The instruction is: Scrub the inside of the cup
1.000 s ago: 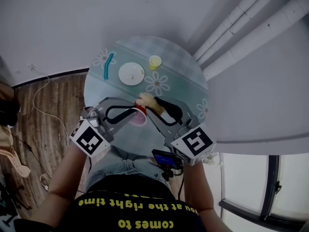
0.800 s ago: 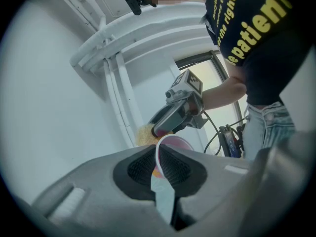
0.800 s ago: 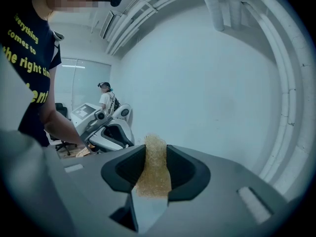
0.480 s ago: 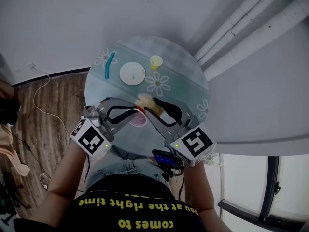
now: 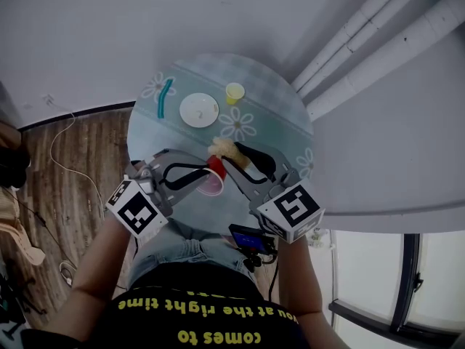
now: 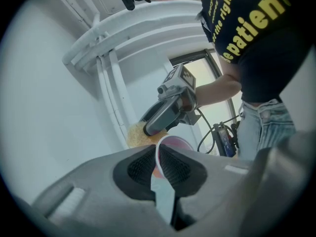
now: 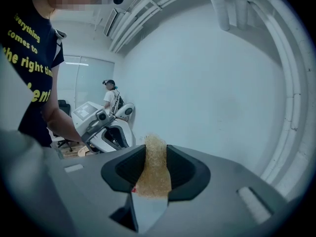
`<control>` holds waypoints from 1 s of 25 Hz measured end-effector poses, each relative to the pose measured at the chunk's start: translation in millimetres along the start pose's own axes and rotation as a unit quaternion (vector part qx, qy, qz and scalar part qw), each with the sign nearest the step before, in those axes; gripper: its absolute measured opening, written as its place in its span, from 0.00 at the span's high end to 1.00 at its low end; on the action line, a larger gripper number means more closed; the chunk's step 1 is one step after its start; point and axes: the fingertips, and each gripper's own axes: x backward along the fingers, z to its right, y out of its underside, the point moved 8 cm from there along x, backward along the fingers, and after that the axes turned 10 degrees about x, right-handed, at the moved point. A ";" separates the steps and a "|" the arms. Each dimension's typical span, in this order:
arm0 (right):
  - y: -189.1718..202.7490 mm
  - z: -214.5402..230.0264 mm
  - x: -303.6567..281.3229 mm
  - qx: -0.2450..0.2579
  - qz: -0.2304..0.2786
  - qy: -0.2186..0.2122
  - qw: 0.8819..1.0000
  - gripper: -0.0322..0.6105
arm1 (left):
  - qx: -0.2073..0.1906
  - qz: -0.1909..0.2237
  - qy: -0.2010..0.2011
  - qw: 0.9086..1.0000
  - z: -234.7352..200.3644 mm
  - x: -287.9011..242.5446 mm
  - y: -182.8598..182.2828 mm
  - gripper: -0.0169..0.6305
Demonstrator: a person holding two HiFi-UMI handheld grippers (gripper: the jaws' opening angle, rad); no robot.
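My left gripper is shut on the rim of a red cup with a pink inside, held tilted above the near part of the round table. In the left gripper view the cup's wall is pinched between the pads. My right gripper is shut on a yellow scrub sponge, which sits just beyond the cup's red side. The right gripper view shows the sponge squeezed between the jaws. From the left gripper view the sponge is beside the cup's mouth, outside it.
On the far half of the floral tablecloth lie a teal brush, a white round lid and a small yellow cup. White pipes run along the wall at right. A second person stands in the background.
The cup has tipped so more of its red side shows, and it sits slightly nearer me. The sponge and right gripper have shifted a little right and up.
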 end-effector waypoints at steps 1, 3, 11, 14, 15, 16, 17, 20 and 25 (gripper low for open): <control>0.6 1.2 -0.1 -0.001 -0.002 0.002 1.000 0.74 | 0.000 0.001 0.001 1.000 0.6 0.2 -0.6 0.93; -0.1 1.3 0.6 0.001 -0.004 0.000 1.000 0.74 | -0.002 -0.001 0.002 1.000 0.7 0.2 -0.7 0.93; -24.1 -13.6 5.8 0.007 0.043 -0.056 0.997 0.74 | -0.017 -0.029 0.006 0.999 -0.1 -1.7 8.1 0.93; -22.2 -14.7 4.2 0.017 0.030 -0.060 0.998 0.74 | -0.021 -0.030 0.012 0.999 2.8 -3.3 7.1 0.93; -20.3 -14.0 3.5 0.017 0.026 -0.059 0.998 0.74 | -0.021 -0.029 0.014 0.999 4.0 -3.9 6.5 0.93; -18.4 -13.1 2.8 0.015 0.022 -0.059 0.998 0.74 | -0.022 -0.028 0.016 0.999 5.1 -4.3 5.8 0.93; -16.5 -12.0 2.2 0.013 0.018 -0.057 0.998 0.74 | -0.022 -0.027 0.018 0.999 6.0 -4.4 5.2 0.93; -10.5 -7.6 0.8 0.004 0.009 -0.046 0.999 0.74 | -0.021 -0.024 0.020 0.999 7.0 -4.3 3.5 0.93; -0.3 0.7 0.6 -0.010 -0.001 -0.032 0.999 0.74 | -0.017 -0.017 0.024 0.999 7.8 -7.1 1.5 0.93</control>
